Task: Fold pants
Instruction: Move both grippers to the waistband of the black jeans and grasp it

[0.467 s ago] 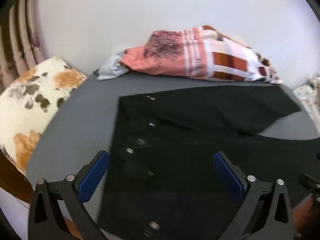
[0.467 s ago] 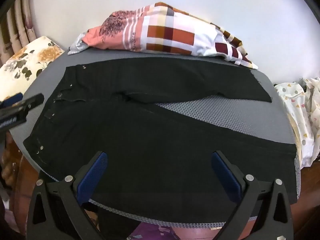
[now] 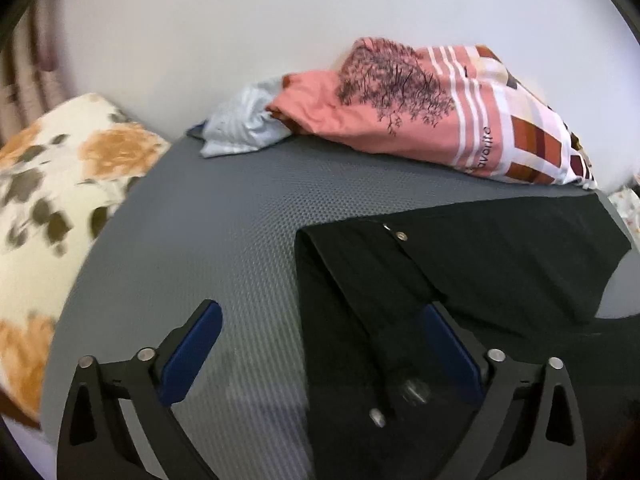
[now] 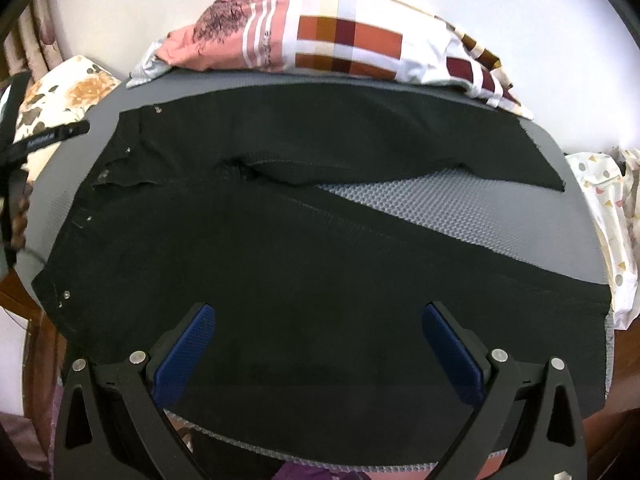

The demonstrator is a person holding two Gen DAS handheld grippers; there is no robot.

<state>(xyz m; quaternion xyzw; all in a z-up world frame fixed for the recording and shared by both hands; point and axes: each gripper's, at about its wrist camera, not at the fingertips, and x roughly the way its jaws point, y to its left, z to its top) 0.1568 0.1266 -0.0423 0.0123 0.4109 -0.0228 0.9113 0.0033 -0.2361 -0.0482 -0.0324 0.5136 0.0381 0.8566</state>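
Swinging leftward since a moment ago, the left hand-held gripper (image 3: 320, 354) now hangs over the waistband edge of the black pants (image 4: 320, 264) — its fingers spread wide, nothing between them. Right hand-held gripper (image 4: 316, 354) hovers over the near leg, equally spread and empty. Both legs lie flat across the grey table (image 3: 208, 232); beyond, a checked cloth heap (image 4: 344, 40) sits against the wall.
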